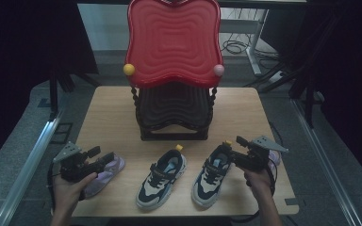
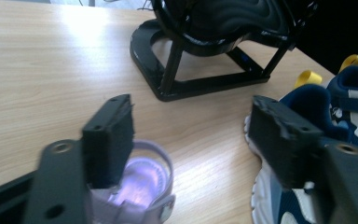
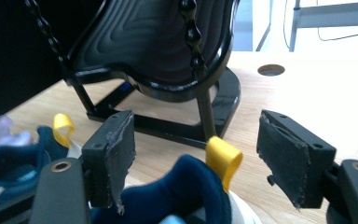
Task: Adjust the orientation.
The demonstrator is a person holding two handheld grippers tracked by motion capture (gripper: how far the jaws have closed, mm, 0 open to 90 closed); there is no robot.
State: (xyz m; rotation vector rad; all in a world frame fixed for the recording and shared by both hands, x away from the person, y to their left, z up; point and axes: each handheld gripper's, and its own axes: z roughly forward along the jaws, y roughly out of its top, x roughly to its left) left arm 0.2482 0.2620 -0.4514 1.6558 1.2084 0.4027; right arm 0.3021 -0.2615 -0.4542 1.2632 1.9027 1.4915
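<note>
Two navy-and-white sneakers with yellow heel loops lie toe-forward near the table's front edge, one in the middle and one to its right. My right gripper stands open at the right sneaker's heel; in the right gripper view the jaws straddle that heel and its yellow loop without touching. A lilac shoe lies at front left. My left gripper hovers open over it, with the lilac shoe beneath one jaw and the middle sneaker beside the other.
A two-tier rack stands mid-table, its red wavy top tray above a black lower tray on a black base. Another lilac shoe lies behind my right hand. The wooden table has bare room on both sides of the rack.
</note>
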